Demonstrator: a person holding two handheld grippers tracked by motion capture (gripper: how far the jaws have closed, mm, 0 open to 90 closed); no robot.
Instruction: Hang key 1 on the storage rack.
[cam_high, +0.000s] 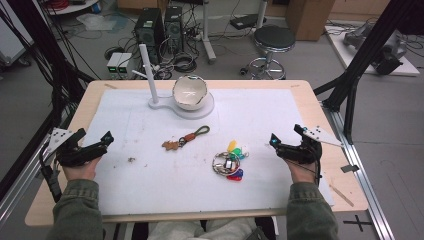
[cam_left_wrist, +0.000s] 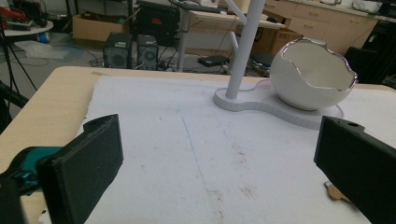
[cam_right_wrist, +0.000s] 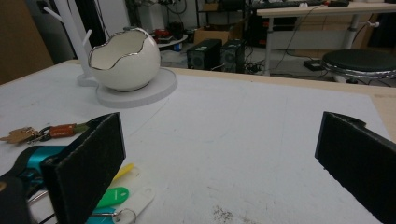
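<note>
A white eggshell-shaped bowl (cam_high: 190, 92) (cam_left_wrist: 310, 74) (cam_right_wrist: 123, 60) sits on a white stand (cam_high: 200, 111) with an upright peg post (cam_high: 148, 75) at the back of the mat. Mid-mat lies a keychain (cam_high: 186, 138) (cam_right_wrist: 44, 132) with a brown strap and a green loop. To its right rests a key bunch (cam_high: 230, 160) with coloured tags (cam_right_wrist: 119, 196). My left gripper (cam_high: 95, 137) (cam_left_wrist: 219, 158) hovers open at the mat's left edge, holding nothing. My right gripper (cam_high: 286, 134) (cam_right_wrist: 219, 158) is open just right of the key bunch, also holding nothing.
A white mat (cam_high: 150, 170) covers most of the wooden table (cam_high: 65, 200). A few brown crumbs (cam_high: 131, 160) lie on the mat's left. Beyond the far edge stand a stool (cam_high: 274, 40) and computer towers (cam_high: 157, 27). Black frame struts (cam_high: 350, 90) flank the table.
</note>
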